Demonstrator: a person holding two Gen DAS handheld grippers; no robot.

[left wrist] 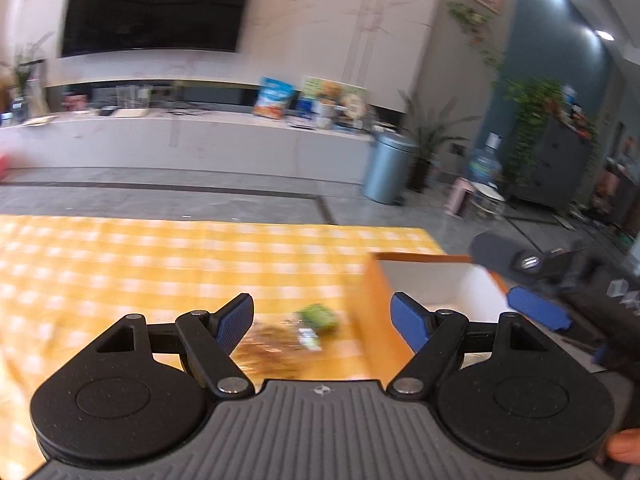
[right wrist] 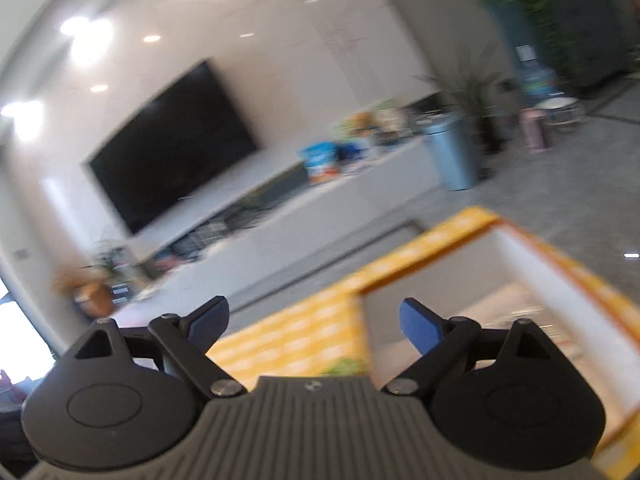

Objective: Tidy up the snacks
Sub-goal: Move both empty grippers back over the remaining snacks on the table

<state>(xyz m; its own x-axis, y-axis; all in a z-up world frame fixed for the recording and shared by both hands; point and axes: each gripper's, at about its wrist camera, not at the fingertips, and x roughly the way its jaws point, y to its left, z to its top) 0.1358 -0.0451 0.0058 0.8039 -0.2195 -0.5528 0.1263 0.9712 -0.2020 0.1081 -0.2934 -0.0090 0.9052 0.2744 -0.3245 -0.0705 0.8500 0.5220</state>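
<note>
Your left gripper (left wrist: 322,318) has its blue pads wide apart, and nothing is between them. Your right gripper (right wrist: 314,322) is wide apart too, and it holds nothing.

The snack bag (left wrist: 280,344) lies flat on the yellow checked tablecloth (left wrist: 160,264). It is a clear bag with brown bits inside and a green label at its far right end. It sits just below and in front of your left gripper, low between the two pads. It seems to lie with its long side running from near left to far right, but the picture is blurry, so that is a guess.

The orange box (left wrist: 376,320) with the white inside stands just to the right of the bag. Your right gripper hangs over that box, with its pads above the open top.

So your left hand is the closer one to the bag. To reach it, I think you need to tip down toward it.
</note>
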